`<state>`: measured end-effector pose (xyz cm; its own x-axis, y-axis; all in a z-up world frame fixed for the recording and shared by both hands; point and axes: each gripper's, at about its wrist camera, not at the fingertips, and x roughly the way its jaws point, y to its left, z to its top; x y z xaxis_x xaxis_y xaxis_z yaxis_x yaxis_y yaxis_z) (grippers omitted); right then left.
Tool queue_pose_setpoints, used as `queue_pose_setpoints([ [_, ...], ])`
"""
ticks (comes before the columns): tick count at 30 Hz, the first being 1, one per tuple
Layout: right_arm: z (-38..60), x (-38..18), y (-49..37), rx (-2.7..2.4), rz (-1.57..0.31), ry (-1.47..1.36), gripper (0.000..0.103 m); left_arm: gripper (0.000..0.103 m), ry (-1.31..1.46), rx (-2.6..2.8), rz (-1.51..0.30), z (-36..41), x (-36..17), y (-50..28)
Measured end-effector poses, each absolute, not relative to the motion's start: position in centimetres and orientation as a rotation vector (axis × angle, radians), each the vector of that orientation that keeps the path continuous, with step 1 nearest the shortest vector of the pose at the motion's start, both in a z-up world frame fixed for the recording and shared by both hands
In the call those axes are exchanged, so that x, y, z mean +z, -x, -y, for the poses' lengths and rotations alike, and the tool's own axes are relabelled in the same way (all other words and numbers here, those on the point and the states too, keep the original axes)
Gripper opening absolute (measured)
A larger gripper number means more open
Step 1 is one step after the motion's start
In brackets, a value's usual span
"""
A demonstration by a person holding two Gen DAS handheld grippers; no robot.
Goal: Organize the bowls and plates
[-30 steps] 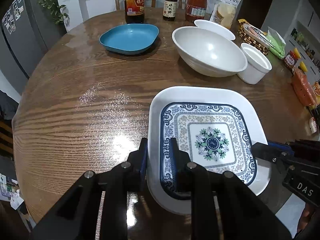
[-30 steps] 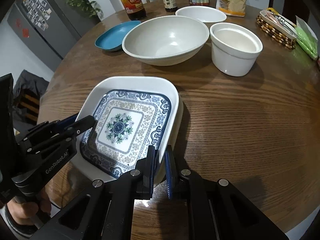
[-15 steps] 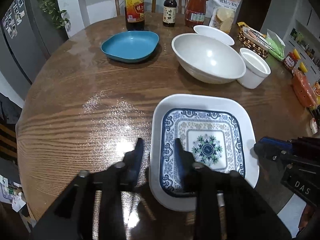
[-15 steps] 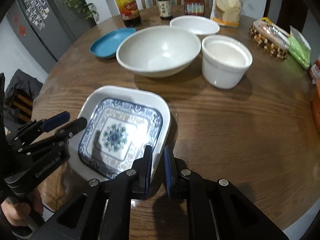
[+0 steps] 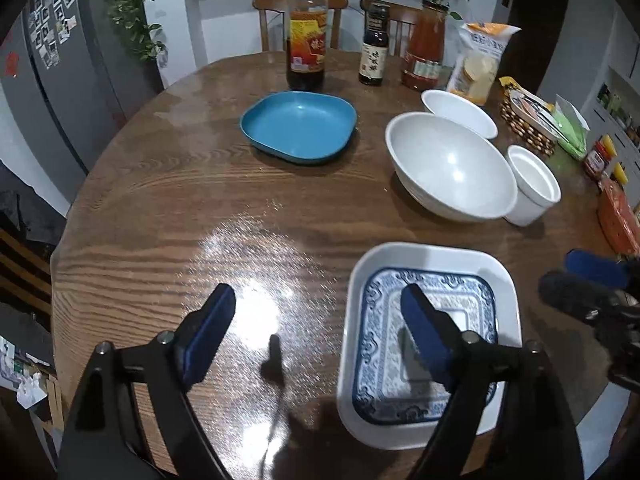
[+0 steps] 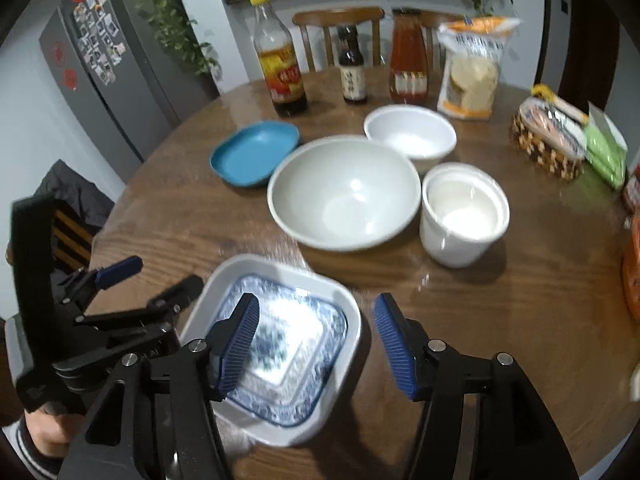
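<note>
Two hand-held grippers hover over a round wooden table [image 5: 160, 208] with their blue-padded jaws spread wide and nothing between them: the left gripper [image 5: 316, 320] hangs above the patterned square plate [image 5: 424, 344] and the bare wood beside it, its right finger over the plate's blue-and-white centre, while the right gripper [image 6: 316, 344] straddles the same plate's right rim from the other side. The plate lies flat at the near edge of the table, free of both tools. Beyond it sit the large white bowl [image 6: 344, 196] and, just beside it on the right, a straight-walled white cup [image 6: 464, 212]; behind those a smaller white bowl [image 6: 410, 132], and off to the left the blue plate [image 5: 298, 126]. Sauce bottles [image 5: 306, 36], a snack bag [image 5: 478, 64] and a woven basket [image 6: 548, 140] line the far side. The next sensible step appears to be fetching the blue plate to stack on the patterned one, or nesting the bowls by size; either way a rim grip with one pad inside and one outside, a level lift, and a gentle set-down should keep glazed ware from slipping. The right-wrist view is motion-blurred, so whether the large bowl touches the cup is hard to say
</note>
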<state>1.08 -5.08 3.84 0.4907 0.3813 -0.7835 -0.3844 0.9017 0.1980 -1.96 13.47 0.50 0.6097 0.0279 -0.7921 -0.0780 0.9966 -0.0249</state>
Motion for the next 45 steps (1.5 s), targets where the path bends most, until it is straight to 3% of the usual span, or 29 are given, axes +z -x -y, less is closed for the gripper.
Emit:
queue_pose_setpoints([
  [5,3.9,5.2,-2.6,0.494,-0.924,0.002,0.061,0.089,0.07,0.078,-0.905,-14.2,0.9,0.9],
  [10,2.5,6.5,-4.5,0.519,-0.903,0.007,0.061,0.099,0.084,0.088,-0.892,-15.0,1.2,-0.1],
  [22,-0.8,6.2,-11.4,0.552,-0.981,-0.02,0.061,0.098,0.251,0.193,-0.923,-20.5,1.2,-5.7],
  [31,-5.3,2.7,-18.7,0.54,-1.09,0.017,0.061,0.096,0.314,0.229,-0.932,-22.7,0.8,-11.9],
  [39,-7.7,0.2,-24.0,0.512,-1.166,0.069,0.061,0.079,0.365,0.246,-0.981,-22.9,-1.4,-15.1],
  [40,-7.9,0.0,-24.2,0.512,-1.168,0.075,0.061,0.07,0.378,0.243,-0.986,-23.0,-1.6,-15.3],
  [45,-9.0,-1.0,-25.2,0.539,-1.198,0.103,0.035,0.055,0.377,0.248,-0.997,-23.2,-2.4,-15.9],
])
